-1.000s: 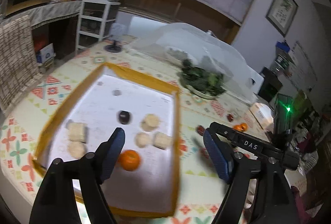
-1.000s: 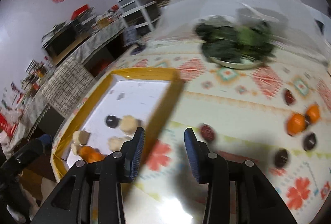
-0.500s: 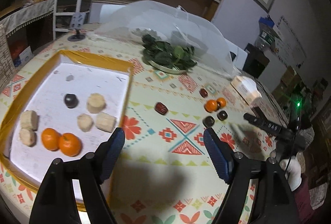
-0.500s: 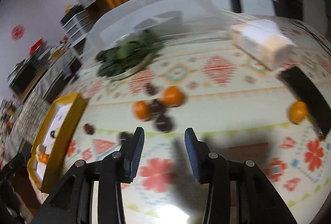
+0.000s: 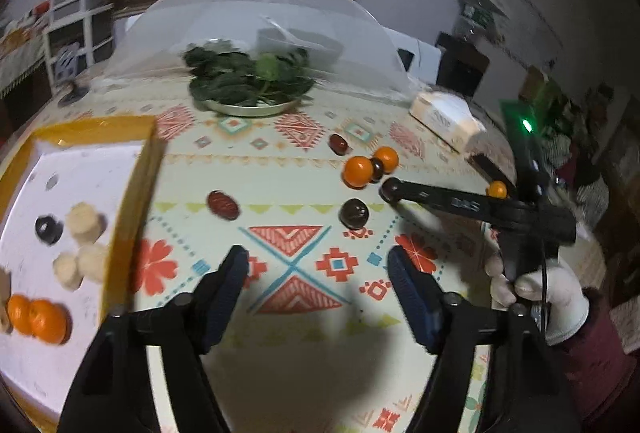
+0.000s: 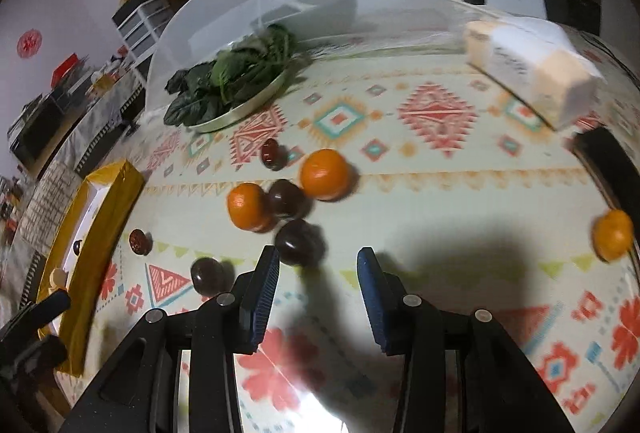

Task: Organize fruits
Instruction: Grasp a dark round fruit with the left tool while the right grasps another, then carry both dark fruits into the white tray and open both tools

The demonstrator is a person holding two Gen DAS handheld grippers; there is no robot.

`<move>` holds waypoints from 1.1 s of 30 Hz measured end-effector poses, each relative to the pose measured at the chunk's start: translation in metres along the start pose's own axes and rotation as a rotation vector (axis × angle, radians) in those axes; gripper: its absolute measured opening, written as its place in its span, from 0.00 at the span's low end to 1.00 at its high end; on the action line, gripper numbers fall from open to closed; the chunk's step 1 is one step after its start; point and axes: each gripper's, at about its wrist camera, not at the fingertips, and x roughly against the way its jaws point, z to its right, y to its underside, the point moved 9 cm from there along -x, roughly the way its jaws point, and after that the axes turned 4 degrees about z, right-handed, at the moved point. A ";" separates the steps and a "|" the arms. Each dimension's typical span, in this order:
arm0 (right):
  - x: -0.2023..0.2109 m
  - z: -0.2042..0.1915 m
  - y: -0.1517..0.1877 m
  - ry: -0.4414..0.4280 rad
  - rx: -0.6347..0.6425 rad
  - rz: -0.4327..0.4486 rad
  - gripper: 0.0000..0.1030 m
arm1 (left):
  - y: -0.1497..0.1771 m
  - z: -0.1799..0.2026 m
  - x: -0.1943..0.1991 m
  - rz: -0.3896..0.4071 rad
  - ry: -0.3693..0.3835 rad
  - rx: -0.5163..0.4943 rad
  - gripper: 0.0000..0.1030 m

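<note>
A yellow-rimmed white tray (image 5: 150,169) at the left holds two oranges (image 5: 38,317), pale round pieces (image 5: 84,221) and a dark fruit (image 5: 48,229). On the patterned tablecloth lie two oranges (image 6: 248,207) (image 6: 325,175), dark plums (image 6: 298,243) (image 6: 286,198) (image 6: 206,275), red dates (image 6: 272,153) (image 6: 138,241) and a far orange (image 6: 612,235). My left gripper (image 5: 318,273) is open and empty over the cloth. My right gripper (image 6: 318,275) is open and empty, just short of the nearest plum; it also shows in the left wrist view (image 5: 390,191).
A plate of dark greens (image 5: 250,81) sits under a clear mesh food cover (image 5: 256,17) at the back. A white tissue pack (image 6: 532,69) and a black object (image 6: 612,169) lie at the right. The tray's edge (image 6: 100,229) is at the left.
Both grippers have swung right, away from the tray toward the loose fruit. The right gripper has come close to the cluster of oranges and plums. Both stay open.
</note>
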 end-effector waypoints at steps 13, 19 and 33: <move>-0.014 -0.009 -0.005 -0.021 0.037 0.016 0.26 | -0.008 0.041 -0.076 -0.090 0.046 -0.112 0.65; -0.001 0.001 -0.013 -0.047 -0.016 0.061 0.26 | -0.011 0.049 -0.104 -0.121 0.055 -0.122 0.56; 0.016 -0.011 -0.016 -0.046 -0.017 0.082 0.26 | -0.010 0.026 -0.091 -0.109 0.034 -0.037 0.20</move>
